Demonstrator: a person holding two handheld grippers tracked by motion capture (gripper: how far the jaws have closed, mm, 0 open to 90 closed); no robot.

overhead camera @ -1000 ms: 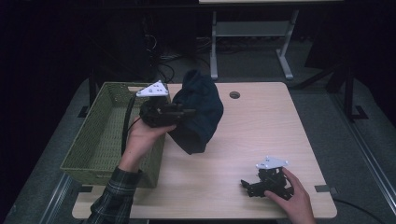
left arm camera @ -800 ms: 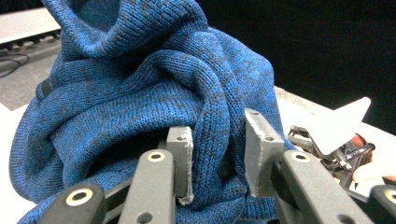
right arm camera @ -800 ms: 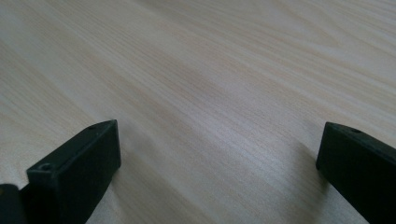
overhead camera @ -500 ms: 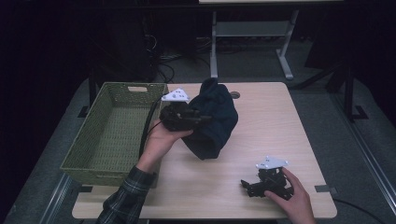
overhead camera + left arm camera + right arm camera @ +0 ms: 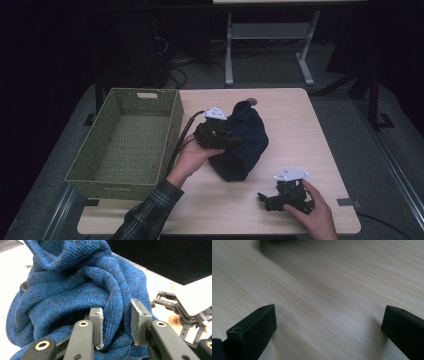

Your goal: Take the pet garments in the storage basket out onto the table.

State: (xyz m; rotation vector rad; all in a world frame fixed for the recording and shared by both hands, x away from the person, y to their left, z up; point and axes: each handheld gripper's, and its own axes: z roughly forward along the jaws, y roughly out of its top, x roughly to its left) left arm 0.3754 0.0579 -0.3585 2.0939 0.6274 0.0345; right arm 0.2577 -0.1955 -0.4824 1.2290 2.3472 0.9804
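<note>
Standing in a dark room, wooden table bears green basket.

The left gripper is held out over the middle of the table, pointing toward 3 o'clock, its jaws clamped on a fold of blue knit sweater. The right gripper rests low at the near right, pointing toward 9 o'clock, jaws spread wide with nothing between them.
</note>
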